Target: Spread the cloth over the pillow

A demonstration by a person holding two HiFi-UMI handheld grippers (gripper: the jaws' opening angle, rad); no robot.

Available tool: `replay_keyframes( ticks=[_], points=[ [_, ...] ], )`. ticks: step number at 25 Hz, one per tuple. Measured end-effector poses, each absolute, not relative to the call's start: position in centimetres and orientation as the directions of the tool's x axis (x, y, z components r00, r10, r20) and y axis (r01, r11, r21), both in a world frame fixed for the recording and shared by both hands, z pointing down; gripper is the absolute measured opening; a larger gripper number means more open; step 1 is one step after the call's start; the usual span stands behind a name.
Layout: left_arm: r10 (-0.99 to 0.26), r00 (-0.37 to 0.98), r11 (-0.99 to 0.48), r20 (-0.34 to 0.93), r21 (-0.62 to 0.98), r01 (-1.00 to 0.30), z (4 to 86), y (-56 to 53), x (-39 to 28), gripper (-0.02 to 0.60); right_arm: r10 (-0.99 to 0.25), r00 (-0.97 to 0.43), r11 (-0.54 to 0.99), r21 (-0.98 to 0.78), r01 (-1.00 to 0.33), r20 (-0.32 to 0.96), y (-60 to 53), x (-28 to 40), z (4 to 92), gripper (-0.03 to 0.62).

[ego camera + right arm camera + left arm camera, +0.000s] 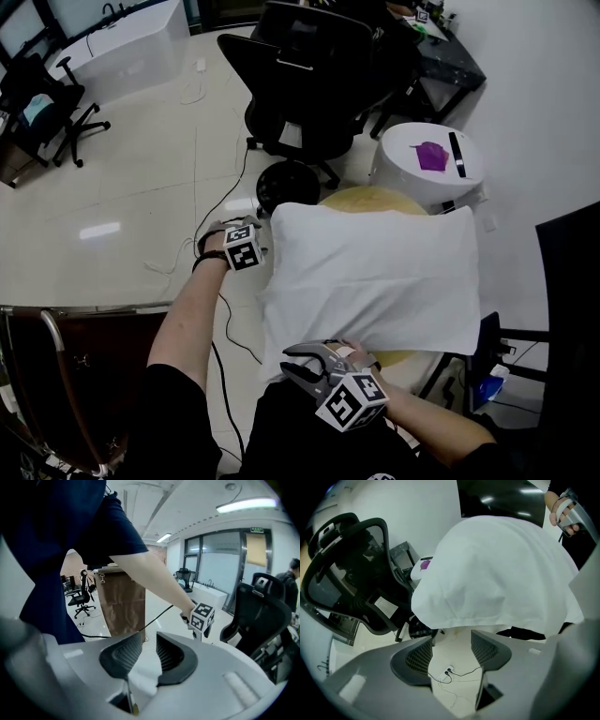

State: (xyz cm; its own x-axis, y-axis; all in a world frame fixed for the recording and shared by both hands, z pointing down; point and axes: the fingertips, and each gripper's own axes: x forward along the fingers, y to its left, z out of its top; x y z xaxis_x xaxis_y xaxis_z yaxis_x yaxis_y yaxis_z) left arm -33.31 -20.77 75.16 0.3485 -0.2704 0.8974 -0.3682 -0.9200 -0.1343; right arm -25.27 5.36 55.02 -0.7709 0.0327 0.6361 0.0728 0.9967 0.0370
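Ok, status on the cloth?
Left gripper open, just short of cloth edge. Right gripper shut on cloth's near edge. Cloth spread across table. Nothing blocking.

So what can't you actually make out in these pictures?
- Pillow: head view, entirely under the white cloth.
- Yellow table: head view, mostly covered by that cloth.
- Purple item: head view, too small to identify.
- Cloth in the right hand-held gripper: its body hides all but a scrap.
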Motion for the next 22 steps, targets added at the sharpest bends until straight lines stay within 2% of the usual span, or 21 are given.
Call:
replay_keyframes(
  ticks=[4, 10, 16, 19, 22],
  points=[
    [-0.287, 0.346, -0.925, 0.893, -0.165, -0.342, 76.4, -23.1, -32.4, 0.302, -0.012, -0.772, 1.000, 0.015, -0.003, 0.636, 4.2, -23.7, 54.8, 0.101],
    [-0.280, 0.369, -0.927, 0.886, -0.149, -0.345, 77.9, -25.2, -31.8, 0.302, -0.067, -0.770, 0.997, 0.010, -0.078, 0.634, 2.9, -22.3, 54.9, 0.101],
    [-0.208, 0.392, -0.958, 0.896, -0.106, -0.266, 78.3, -25.7, -31.6, 0.292, -0.110, -0.761, 0.990, 0.004, -0.139, 0.640, 2.0, -20.6, 55.6, 0.101],
    [-0.193, 0.385, -0.970, 0.903, -0.117, -0.211, 78.3, -25.5, -31.4, 0.189, -0.126, -0.756, 0.986, -0.003, -0.166, 0.642, 2.0, -19.8, 56.2, 0.101],
    [-0.213, 0.389, -0.969, 0.896, -0.141, -0.203, 77.9, -25.8, -31.3, 0.030, -0.139, -0.751, 0.982, -0.011, -0.190, 0.646, 1.9, -19.5, 56.3, 0.101]
  ],
)
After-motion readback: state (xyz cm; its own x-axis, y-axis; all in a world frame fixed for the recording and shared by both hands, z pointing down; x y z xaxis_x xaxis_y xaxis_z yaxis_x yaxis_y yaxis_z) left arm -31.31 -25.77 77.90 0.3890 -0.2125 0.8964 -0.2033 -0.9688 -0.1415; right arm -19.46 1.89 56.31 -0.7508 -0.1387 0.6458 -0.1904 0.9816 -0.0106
